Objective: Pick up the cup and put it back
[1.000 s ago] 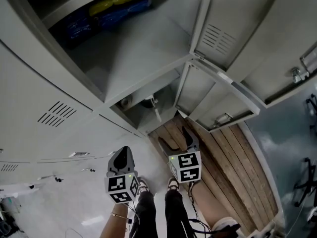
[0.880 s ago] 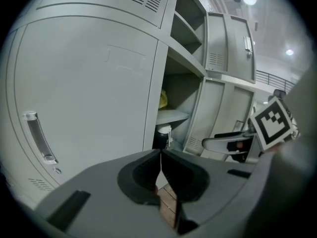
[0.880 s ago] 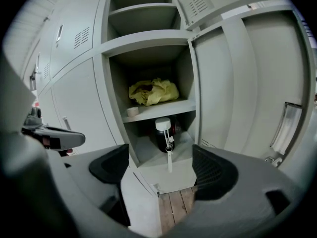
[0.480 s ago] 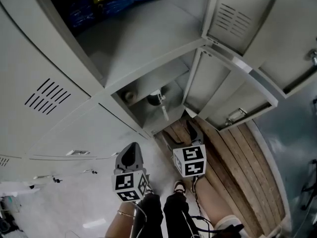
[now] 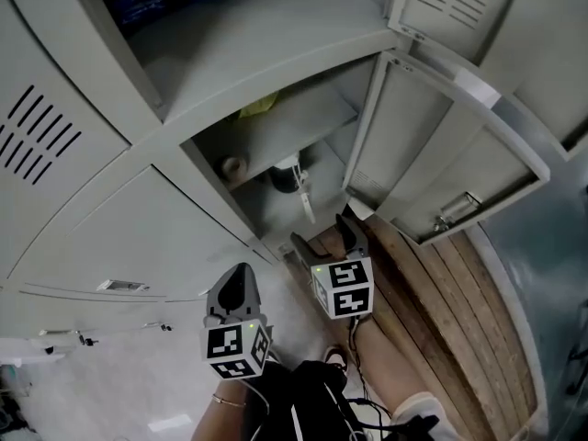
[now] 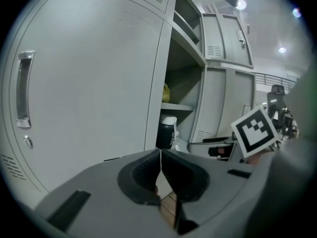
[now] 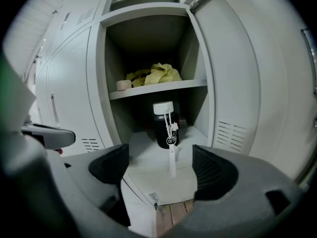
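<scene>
The cup [image 5: 287, 175] is a black bottle with a white lid and a dangling white strap. It stands upright on the floor of the open lower locker compartment [image 5: 276, 145]. My right gripper [image 5: 322, 237] hovers in front of that compartment, jaws wide open and empty. In the right gripper view the cup [image 7: 166, 125] stands straight ahead beyond the right gripper [image 7: 161, 163], apart from it. My left gripper [image 5: 231, 288] hangs lower left before the closed locker door, jaws shut on nothing. The left gripper view shows the cup [image 6: 167, 133] past the left gripper [image 6: 160, 157].
A yellow cloth [image 7: 153, 74] and a small tape roll [image 7: 124, 85] lie on the shelf above the cup. The open locker door [image 5: 441, 145] stands to the right. Wooden planks [image 5: 432, 310] cover the floor there. Blue packets [image 5: 152, 3] fill the upper locker.
Both grippers have sunk lower and the head view has closed in on the lower compartment. The shelf with the yellow cloth has come into sight. The cup has not moved.
</scene>
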{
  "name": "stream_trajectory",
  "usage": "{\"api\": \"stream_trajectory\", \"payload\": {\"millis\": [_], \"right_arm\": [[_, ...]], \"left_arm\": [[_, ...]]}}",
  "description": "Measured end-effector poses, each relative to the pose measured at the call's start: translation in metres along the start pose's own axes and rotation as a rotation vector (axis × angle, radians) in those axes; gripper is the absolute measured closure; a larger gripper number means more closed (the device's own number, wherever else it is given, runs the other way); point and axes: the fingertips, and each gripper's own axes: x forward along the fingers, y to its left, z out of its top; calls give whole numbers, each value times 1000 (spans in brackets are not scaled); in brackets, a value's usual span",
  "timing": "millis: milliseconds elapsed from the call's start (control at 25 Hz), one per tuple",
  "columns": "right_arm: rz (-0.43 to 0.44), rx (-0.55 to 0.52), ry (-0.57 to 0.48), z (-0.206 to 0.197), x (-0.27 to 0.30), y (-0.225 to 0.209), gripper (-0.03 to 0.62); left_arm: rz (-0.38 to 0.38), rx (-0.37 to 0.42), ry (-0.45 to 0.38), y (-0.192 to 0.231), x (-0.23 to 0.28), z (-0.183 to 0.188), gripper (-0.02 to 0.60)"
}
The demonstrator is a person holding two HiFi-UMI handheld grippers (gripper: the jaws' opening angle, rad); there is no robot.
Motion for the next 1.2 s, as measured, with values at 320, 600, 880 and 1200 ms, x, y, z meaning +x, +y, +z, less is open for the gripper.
{"api": "stream_trajectory", "payload": {"millis": [320,600,880,1200], "right_arm": [[15,-3,-25,1,31,-5,195],[25,-17,-47,8,64,-6,175],[35,-44,-76,24,99,-11,160],[66,-58,-68,29,136,-9,137]], "left_arm": [[8,3,-30,3,12,-7,572],[6,8,-40,5,22,-14,572],[-8,16,-49,7,32,-17,572],[-36,14,-44,3,40,-28,572]]}}
